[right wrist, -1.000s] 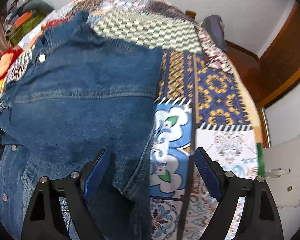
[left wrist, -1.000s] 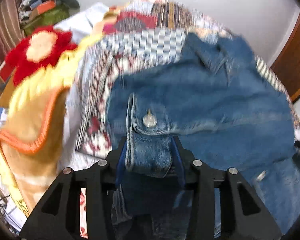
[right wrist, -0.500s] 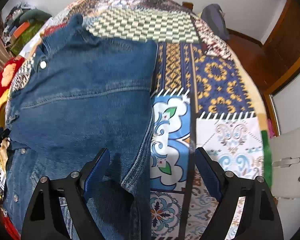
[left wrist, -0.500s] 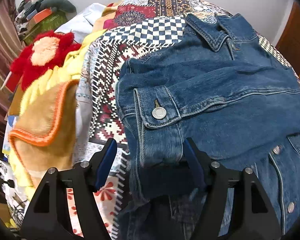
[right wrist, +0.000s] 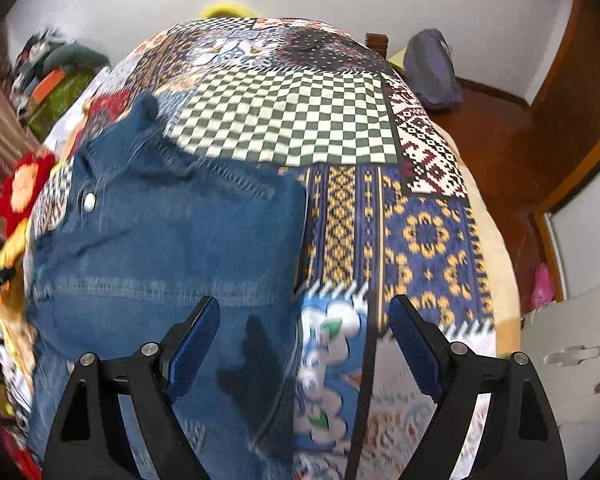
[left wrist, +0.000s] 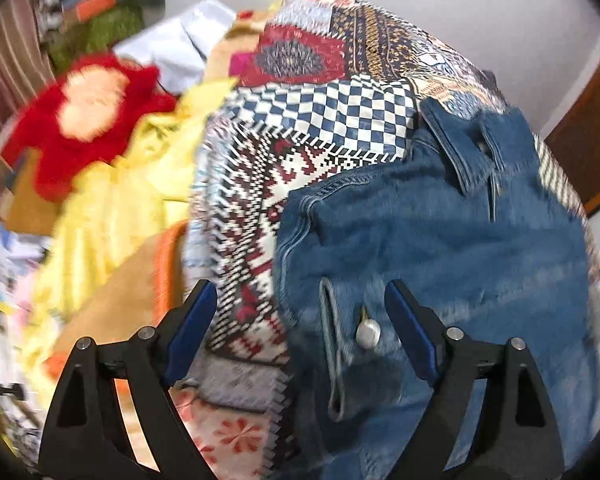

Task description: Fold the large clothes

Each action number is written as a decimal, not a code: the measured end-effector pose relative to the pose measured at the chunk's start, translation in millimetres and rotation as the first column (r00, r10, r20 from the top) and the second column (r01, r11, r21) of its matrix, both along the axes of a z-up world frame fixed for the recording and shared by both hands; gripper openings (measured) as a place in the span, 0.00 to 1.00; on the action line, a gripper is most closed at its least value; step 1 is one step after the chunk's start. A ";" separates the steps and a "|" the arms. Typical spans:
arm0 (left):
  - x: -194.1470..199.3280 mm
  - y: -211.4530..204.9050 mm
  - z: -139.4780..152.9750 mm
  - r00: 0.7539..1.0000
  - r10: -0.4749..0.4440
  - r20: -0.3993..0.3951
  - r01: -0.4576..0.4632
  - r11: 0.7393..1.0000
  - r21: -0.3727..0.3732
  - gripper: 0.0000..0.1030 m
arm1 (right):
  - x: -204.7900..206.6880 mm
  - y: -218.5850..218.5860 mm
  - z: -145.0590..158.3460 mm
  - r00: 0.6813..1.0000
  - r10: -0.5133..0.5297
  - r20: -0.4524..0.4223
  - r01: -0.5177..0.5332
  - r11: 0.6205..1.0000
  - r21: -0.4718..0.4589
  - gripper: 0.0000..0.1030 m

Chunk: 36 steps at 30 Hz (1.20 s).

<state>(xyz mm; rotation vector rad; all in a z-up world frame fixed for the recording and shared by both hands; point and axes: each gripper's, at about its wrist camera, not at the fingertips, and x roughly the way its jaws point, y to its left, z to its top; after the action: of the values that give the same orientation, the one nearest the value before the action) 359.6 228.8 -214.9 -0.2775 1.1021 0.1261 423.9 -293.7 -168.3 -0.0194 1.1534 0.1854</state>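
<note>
The denim jacket (left wrist: 440, 248) lies spread on the patchwork bedspread (left wrist: 320, 120); its buttoned cuff (left wrist: 352, 332), pinched a moment ago, has been released by the left gripper (left wrist: 300, 332) (jaws opening). The right gripper (right wrist: 304, 344) is held spread, empty. One fold is judged laid.

Left wrist view is motion-blurred throughout. The denim jacket (left wrist: 440, 248) has soft seams, and its lower part runs off the bottom edge behind the left gripper (left wrist: 300, 332) frame. The cuff button (left wrist: 368, 334) is smeared; its marking cannot be read. The red plush item (left wrist: 88, 120) beyond the bed's left edge is too blurred to identify. The stacked items (left wrist: 96, 12) at the far left corner are indistinct.

Right wrist view: the jacket's near hem is cut off at the bottom edge, and the patchwork bedspread (right wrist: 420, 232) under it is hidden. The grey-blue bundle (right wrist: 432, 72) past the bed's far right corner cannot be identified.
</note>
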 end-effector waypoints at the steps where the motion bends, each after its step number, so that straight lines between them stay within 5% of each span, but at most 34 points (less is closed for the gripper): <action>1: 7.9 3.9 -7.5 1.000 0.014 -0.011 -0.015 0.999 -0.029 0.83 | 10.2 -1.1 -2.8 1.000 -0.013 -0.009 0.013 1.000 0.015 0.83; 5: 31.5 7.2 -33.8 0.998 0.027 -0.051 -0.031 0.997 -0.072 0.81 | 40.5 -2.3 -15.7 0.998 -0.045 -0.041 0.047 0.997 0.053 0.82; 10: 51.8 11.7 -61.9 0.996 0.031 -0.089 -0.041 0.994 -0.106 0.56 | 71.8 -2.5 -41.7 0.994 -0.055 -0.099 0.070 0.987 0.148 0.76; 14: 58.2 13.1 -74.3 0.995 0.036 -0.088 -0.052 0.982 -0.182 0.42 | 85.7 0.1 -68.9 0.985 -0.060 -0.161 0.092 0.976 0.196 0.51; 18: 60.4 11.2 -71.5 0.997 0.043 -0.071 -0.058 0.972 -0.227 0.28 | 82.4 17.3 -68.9 0.992 0.034 -0.124 -0.010 0.982 0.190 0.25; 25: 84.5 -18.9 -29.8 0.999 -0.034 0.008 0.034 0.998 -0.049 0.23 | 79.0 37.9 -52.7 0.997 0.077 0.000 -0.077 0.997 0.025 0.13; 30: 122.2 -45.5 0.9 0.993 -0.095 0.066 0.092 0.994 0.051 0.23 | 103.8 52.0 -53.9 0.997 0.082 0.001 -0.082 0.991 -0.109 0.10; 34: 138.7 -32.0 -2.7 0.996 -0.056 0.065 0.051 0.995 0.082 0.23 | 120.5 46.4 -59.5 0.998 0.057 0.014 -0.054 0.986 -0.158 0.09; 36: 142.6 -14.4 -18.3 0.999 -0.026 0.037 0.025 0.999 0.030 0.24 | 122.6 44.4 -62.0 0.999 0.043 0.022 -0.039 0.987 -0.157 0.09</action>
<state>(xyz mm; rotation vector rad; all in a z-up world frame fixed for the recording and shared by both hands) 502.1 214.4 -233.2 -0.2381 1.0655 0.1144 546.5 -249.3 -230.3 -0.1842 1.1404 0.1307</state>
